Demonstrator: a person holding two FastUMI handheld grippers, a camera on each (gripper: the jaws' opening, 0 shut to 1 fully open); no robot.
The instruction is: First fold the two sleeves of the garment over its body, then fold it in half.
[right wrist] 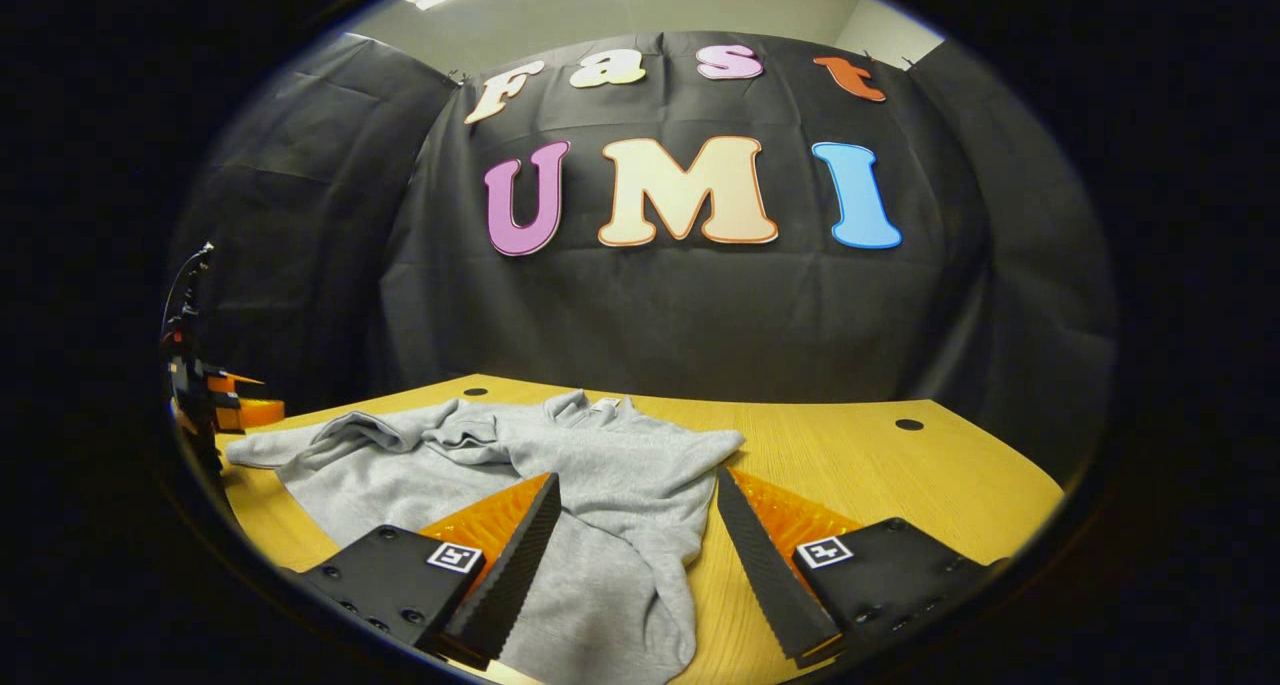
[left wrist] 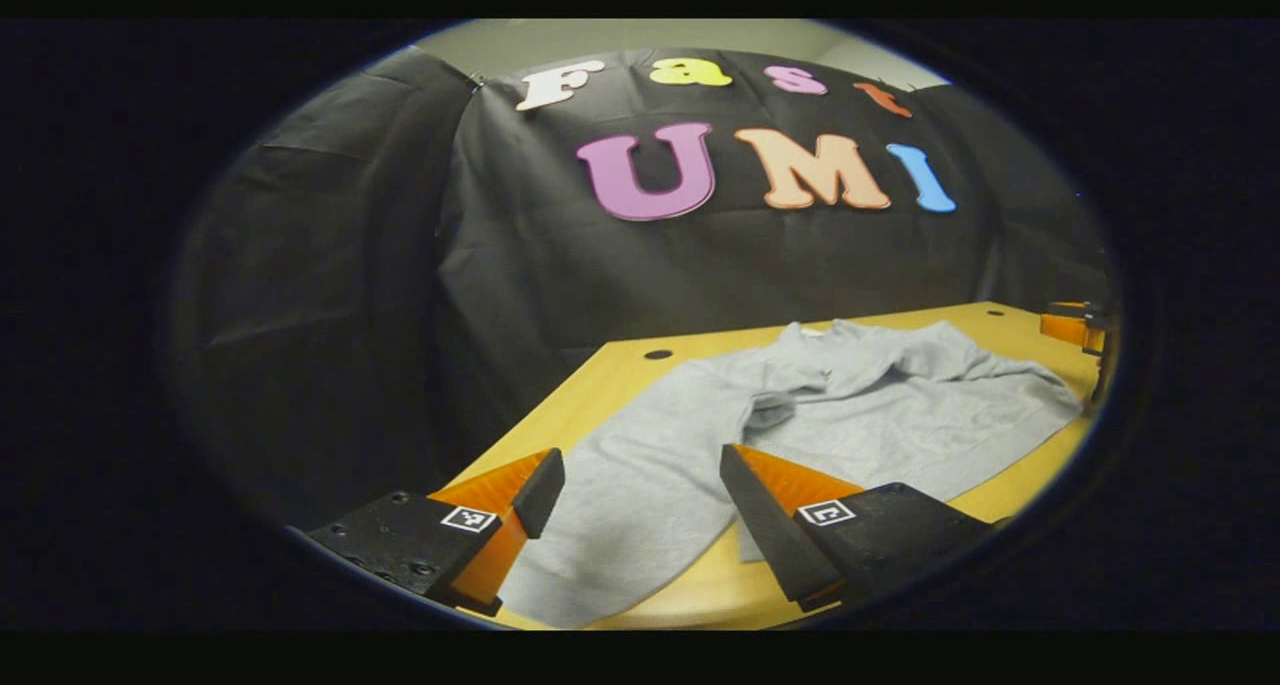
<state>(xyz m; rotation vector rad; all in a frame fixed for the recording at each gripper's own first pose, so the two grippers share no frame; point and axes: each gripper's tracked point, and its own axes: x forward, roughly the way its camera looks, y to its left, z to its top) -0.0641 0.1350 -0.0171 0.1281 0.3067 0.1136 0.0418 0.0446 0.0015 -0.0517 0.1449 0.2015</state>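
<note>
A grey sweatshirt [left wrist: 880, 405] lies spread on the wooden table [left wrist: 620, 365], collar toward the wall. In the left gripper view one sleeve [left wrist: 630, 505] runs toward me and lies between the fingers of my left gripper [left wrist: 640, 475], which is open just above it. In the right gripper view the sweatshirt [right wrist: 580, 455] has its other sleeve [right wrist: 620, 575] trailing down between the fingers of my right gripper [right wrist: 637, 487], also open and hovering over the cloth. Each gripper appears far off in the other's view: the right gripper [left wrist: 1075, 325] and the left gripper [right wrist: 215, 395].
Bare table [right wrist: 860, 455] stretches to the right of the garment in the right gripper view. Small round holes [right wrist: 909, 424] [left wrist: 658, 354] sit near the table's back edge. Black cloth walls close the booth behind and at both sides.
</note>
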